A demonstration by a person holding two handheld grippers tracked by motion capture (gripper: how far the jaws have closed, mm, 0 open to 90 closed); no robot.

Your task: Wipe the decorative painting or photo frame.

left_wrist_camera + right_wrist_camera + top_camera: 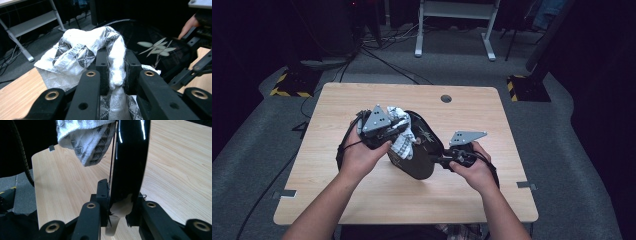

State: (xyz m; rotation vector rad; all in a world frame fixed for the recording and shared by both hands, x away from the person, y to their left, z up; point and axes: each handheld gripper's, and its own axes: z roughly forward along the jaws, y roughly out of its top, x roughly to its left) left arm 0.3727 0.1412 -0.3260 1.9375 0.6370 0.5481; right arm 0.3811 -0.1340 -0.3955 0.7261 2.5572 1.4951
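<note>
High view: my left gripper (379, 131) and right gripper (447, 161) work a black plate (424, 150) with a white patterned cloth (403, 135) at mid-table (362, 200); bare wood lies on every side.

Left gripper view: my jaws are clamped on a twisted fold of the cloth (82, 50) – it lies bunched against the plate (155, 47), whose leaf motif shows.

Right gripper view: my jaws pinch the plate (131, 157) by its rim, on edge above the table (180, 165) – the cloth (85, 140) hangs beside it.
</note>
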